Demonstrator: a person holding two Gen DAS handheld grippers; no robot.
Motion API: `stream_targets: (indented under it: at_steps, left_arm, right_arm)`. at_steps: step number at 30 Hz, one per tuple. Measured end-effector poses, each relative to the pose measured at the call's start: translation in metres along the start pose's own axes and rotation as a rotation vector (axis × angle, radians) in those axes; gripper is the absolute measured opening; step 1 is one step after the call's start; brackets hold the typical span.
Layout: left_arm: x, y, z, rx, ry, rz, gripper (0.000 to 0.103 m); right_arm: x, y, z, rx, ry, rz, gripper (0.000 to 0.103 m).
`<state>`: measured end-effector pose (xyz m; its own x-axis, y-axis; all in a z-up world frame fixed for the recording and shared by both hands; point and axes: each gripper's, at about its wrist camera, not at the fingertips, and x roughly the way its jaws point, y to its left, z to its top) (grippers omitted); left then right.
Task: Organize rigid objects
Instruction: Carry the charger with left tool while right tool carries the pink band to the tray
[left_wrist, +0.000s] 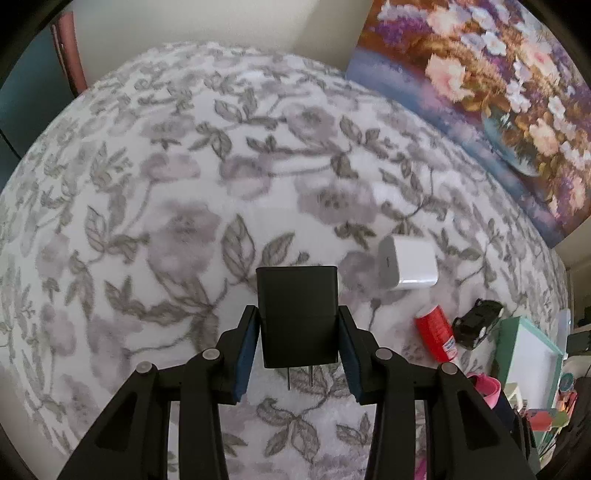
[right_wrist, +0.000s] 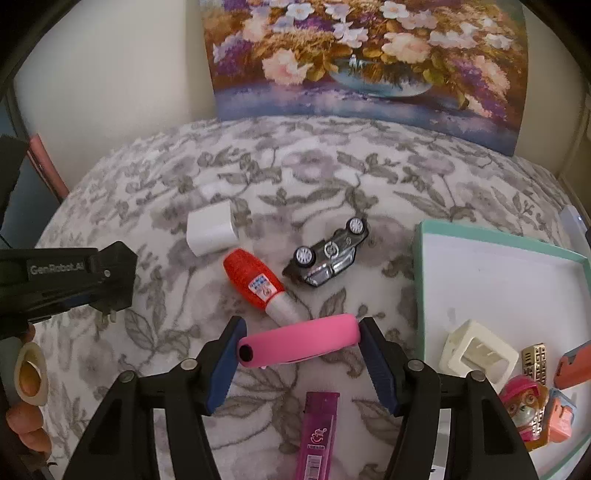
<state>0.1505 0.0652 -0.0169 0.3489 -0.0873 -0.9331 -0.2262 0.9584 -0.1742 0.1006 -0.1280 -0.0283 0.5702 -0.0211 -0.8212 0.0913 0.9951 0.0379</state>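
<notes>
My left gripper (left_wrist: 297, 325) is shut on a black plug adapter (left_wrist: 297, 314), prongs toward the camera, held above the floral cloth; it also shows at the left of the right wrist view (right_wrist: 110, 277). My right gripper (right_wrist: 299, 341) is shut on a pink oblong case (right_wrist: 299, 345), gripped by its two ends just above the cloth. On the cloth lie a white charger cube (right_wrist: 210, 232), a red glue bottle (right_wrist: 256, 282), an overturned toy car (right_wrist: 327, 254) and a purple lead box (right_wrist: 317, 435).
A teal-rimmed white tray (right_wrist: 419, 266) at the right holds a cream square frame (right_wrist: 478, 356), a gold clip, an orange item and a pink toy figure (right_wrist: 528, 406). A flower painting (right_wrist: 369, 55) leans on the back wall.
</notes>
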Motion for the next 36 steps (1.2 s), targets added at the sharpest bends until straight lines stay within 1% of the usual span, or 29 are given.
stream_targets:
  at_steps: [8,12,19,22,28,36]
  left_arm:
    - [-0.052,-0.004,0.004,-0.002,-0.12,-0.011,0.043]
    - [-0.074,-0.009,-0.004,0.004,-0.152,-0.032,0.043]
    - [-0.106,-0.026,-0.019,0.035,-0.211,-0.05,0.043]
    - [-0.116,-0.036,-0.026,0.058,-0.225,-0.061,0.043]
    - [-0.126,-0.063,-0.042,0.112,-0.219,-0.105,0.043]
    - [-0.129,-0.107,-0.066,0.209,-0.198,-0.134,0.043]
  right_arm:
    - [-0.033,-0.009,0.013,0.052,-0.075,0.015,0.066]
    - [-0.054,-0.018,0.017,0.094,-0.105,-0.008,0.066]
    - [-0.089,-0.045,0.014,0.193,-0.126,-0.043,0.066]
    - [-0.103,-0.057,0.01,0.221,-0.13,-0.061,0.066]
    - [-0.123,-0.084,0.001,0.267,-0.13,-0.096,0.066]
    - [-0.128,-0.123,-0.016,0.331,-0.073,-0.112,0.066]
